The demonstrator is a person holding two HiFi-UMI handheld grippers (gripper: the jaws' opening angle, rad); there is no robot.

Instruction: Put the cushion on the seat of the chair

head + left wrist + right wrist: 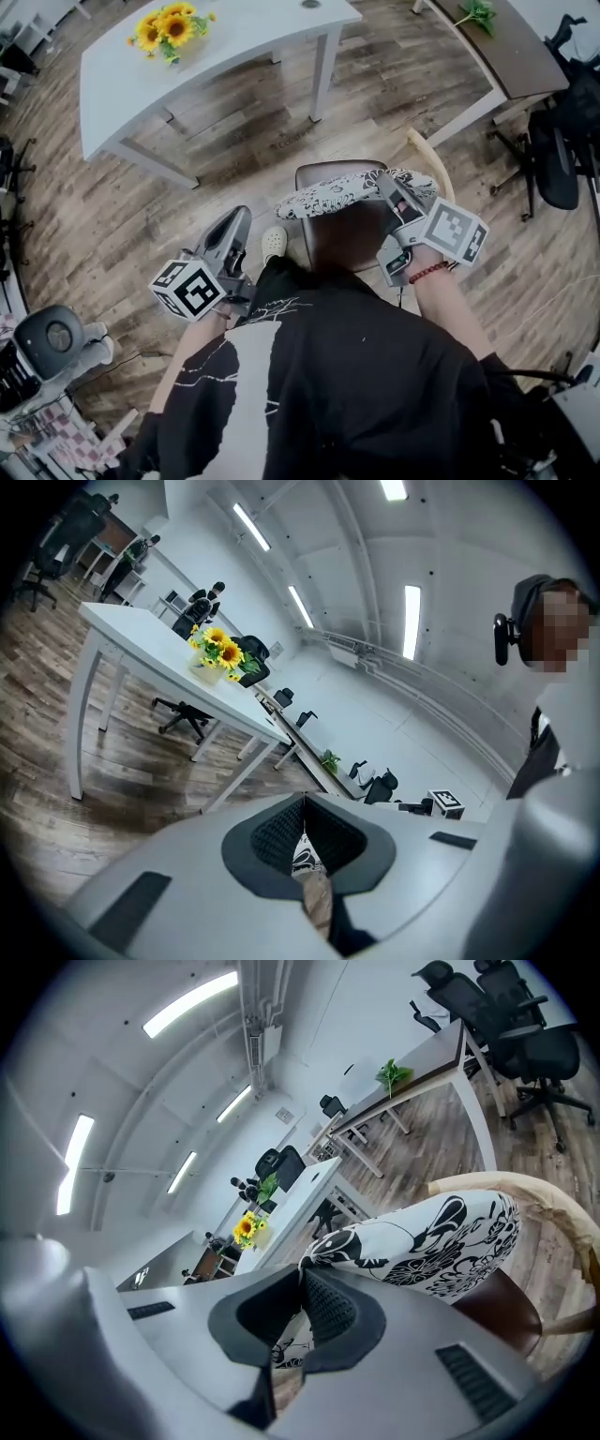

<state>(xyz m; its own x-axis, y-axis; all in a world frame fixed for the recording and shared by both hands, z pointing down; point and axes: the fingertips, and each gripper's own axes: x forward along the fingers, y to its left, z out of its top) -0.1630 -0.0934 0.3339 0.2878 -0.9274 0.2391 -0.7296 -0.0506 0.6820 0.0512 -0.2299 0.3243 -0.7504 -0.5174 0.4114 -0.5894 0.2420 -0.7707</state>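
Note:
A black-and-white patterned cushion hangs level over the brown seat of the chair; I cannot tell whether it touches the seat. My right gripper is shut on the cushion's right edge. In the right gripper view the cushion runs from between the jaws out over the seat, in front of the curved wooden backrest. My left gripper is left of the cushion and apart from it. Its jaws are shut with nothing between them.
A white table with sunflowers stands beyond the chair. A second table and a black office chair are at the right. A shoe is beside the chair's left. More furniture sits at lower left.

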